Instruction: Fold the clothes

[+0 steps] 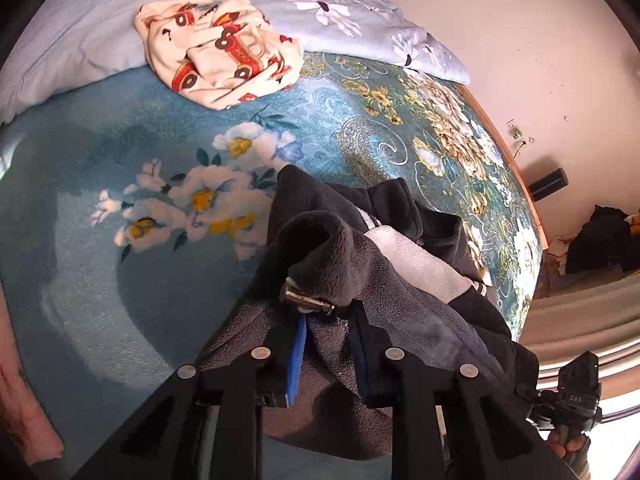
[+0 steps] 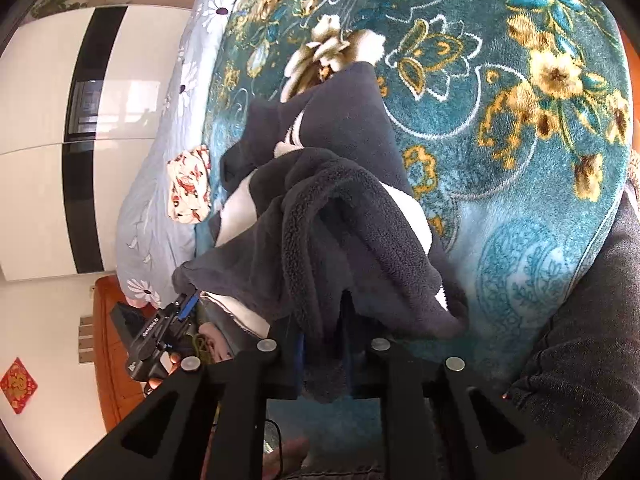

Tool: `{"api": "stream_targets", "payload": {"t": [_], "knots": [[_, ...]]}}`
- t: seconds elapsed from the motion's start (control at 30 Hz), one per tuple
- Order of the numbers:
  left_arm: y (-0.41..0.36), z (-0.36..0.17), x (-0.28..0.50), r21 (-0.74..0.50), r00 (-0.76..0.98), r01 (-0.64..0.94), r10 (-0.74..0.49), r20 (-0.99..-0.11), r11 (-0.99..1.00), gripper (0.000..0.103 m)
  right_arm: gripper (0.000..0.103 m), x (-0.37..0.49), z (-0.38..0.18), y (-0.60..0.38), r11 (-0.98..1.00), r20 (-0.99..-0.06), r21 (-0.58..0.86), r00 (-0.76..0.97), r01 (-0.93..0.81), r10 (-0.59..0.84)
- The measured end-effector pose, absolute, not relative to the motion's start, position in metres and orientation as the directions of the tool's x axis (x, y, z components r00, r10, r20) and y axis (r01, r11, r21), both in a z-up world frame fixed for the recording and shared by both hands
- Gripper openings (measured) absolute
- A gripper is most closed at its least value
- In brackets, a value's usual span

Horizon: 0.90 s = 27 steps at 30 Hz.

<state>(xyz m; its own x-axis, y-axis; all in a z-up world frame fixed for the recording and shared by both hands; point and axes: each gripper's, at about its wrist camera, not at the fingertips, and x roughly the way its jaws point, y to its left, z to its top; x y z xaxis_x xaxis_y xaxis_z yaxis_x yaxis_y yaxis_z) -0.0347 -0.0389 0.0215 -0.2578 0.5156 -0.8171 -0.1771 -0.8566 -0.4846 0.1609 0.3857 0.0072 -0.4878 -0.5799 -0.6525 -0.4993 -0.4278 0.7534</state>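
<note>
A dark grey fleece garment [image 1: 400, 280] with white panels lies bunched on the teal floral blanket [image 1: 160, 280]. My left gripper [image 1: 320, 308] is shut on a fold of its fleece edge, lifting it; a blue finger pad [image 1: 298, 344] shows under the cloth. In the right wrist view the same fleece garment [image 2: 352, 216] drapes over my right gripper [image 2: 324, 312], which is shut on another part of its edge, the fingertips hidden by fabric. The left gripper [image 2: 188, 300] shows at lower left there, and the right gripper's body [image 1: 576, 396] at lower right in the left view.
A cream garment with red cars [image 1: 220, 56] lies crumpled near the pale blue floral quilt [image 1: 100, 32] at the bed's head. A wooden bed edge [image 1: 516, 168], a wall and dark items on the floor are to the right. A white wardrobe [image 2: 40, 140] stands beyond the bed.
</note>
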Motion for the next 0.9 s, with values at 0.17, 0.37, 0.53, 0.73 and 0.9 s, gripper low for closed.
{"api": "stream_targets", "payload": {"t": [0.17,0.37,0.53,0.73,0.9], "knots": [[-0.057,0.059,-0.022,-0.510,-0.288,-0.214,0.552,-0.782,-0.833,0.006,0.010,0.184,0.052,0.393,-0.370,-0.548,0.836,-0.591,-0.405,-0.592],[-0.089,0.124,-0.007,-0.550,-0.361,-0.272,0.613,-0.703,-0.790,0.006,0.010,0.200,0.107,0.397,-0.380,-0.499,0.865,-0.625,-0.326,-0.600],[-0.067,0.085,-0.071,-0.483,-0.346,-0.201,0.523,-0.779,-0.852,0.005,0.010,0.144,0.059,0.431,-0.277,-0.557,0.823,-0.610,-0.496,-0.563],[-0.061,0.020,-0.105,-0.553,-0.261,-0.047,0.544,-0.797,-0.832,0.006,0.012,0.113,0.006,0.451,-0.175,-0.601,0.765,-0.591,-0.619,-0.538],[-0.069,0.007,-0.103,-0.579,-0.242,-0.060,0.575,-0.782,-0.813,0.019,0.029,0.114,0.001,0.458,-0.179,-0.565,0.803,-0.629,-0.569,-0.534]]}}
